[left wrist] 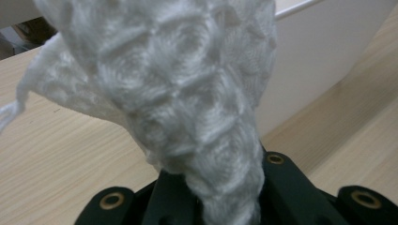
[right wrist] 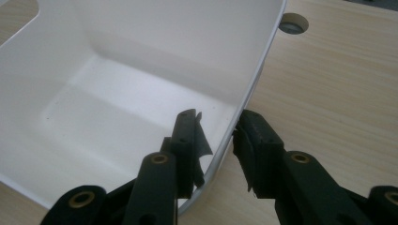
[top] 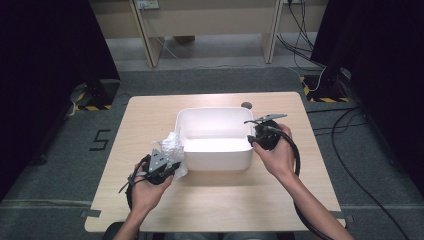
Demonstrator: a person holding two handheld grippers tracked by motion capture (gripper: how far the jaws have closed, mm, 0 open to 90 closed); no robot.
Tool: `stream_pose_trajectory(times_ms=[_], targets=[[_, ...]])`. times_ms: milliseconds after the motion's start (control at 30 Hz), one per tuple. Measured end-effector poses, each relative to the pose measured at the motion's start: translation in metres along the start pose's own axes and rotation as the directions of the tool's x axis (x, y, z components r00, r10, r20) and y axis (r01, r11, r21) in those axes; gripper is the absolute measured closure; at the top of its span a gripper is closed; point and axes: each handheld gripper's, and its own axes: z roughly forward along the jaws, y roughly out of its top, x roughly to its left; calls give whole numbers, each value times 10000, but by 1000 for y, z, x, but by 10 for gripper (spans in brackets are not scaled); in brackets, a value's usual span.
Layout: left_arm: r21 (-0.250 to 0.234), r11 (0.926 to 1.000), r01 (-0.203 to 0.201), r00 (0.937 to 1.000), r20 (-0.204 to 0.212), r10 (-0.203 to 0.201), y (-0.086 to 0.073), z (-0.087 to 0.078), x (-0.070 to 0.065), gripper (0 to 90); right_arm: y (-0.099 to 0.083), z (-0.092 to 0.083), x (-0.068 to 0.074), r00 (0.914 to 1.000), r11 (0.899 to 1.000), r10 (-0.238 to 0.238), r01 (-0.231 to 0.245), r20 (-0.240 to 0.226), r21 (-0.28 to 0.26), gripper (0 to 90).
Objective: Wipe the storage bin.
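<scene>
High view: at a wooden table (top: 215,195), the left claw (top: 167,167) is clamped on a white knitted cloth (top: 172,147) just left of a white plastic tub (top: 215,160). The right claw (top: 254,141) straddles the tub's right wall, one jaw inside and one outside, narrowly apart from it.

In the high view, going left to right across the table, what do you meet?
Left gripper shut on the white knitted cloth → white tub → right gripper with its jaws either side of the tub's right wall.
</scene>
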Motion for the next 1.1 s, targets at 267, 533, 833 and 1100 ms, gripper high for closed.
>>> stream_pose_trajectory(times_ms=[267,533,833,1100], targets=[[88,10000,44,9988,-480,-39,1,1,2,817,2,2,2,9997,9998,-219,219,106,-19,696],[-67,9996,-282,9983,-513,278,10,-2,-8,818,1,2,2,9993,9995,-310,312,205,-100,699],[144,9984,-544,9966,-613,551,16,5,-9,817,1,3,3,9985,9987,-478,482,263,-148,702],[280,9979,-578,9968,-531,592,13,9,-10,817,1,3,3,9986,9986,-488,492,191,-201,702]])
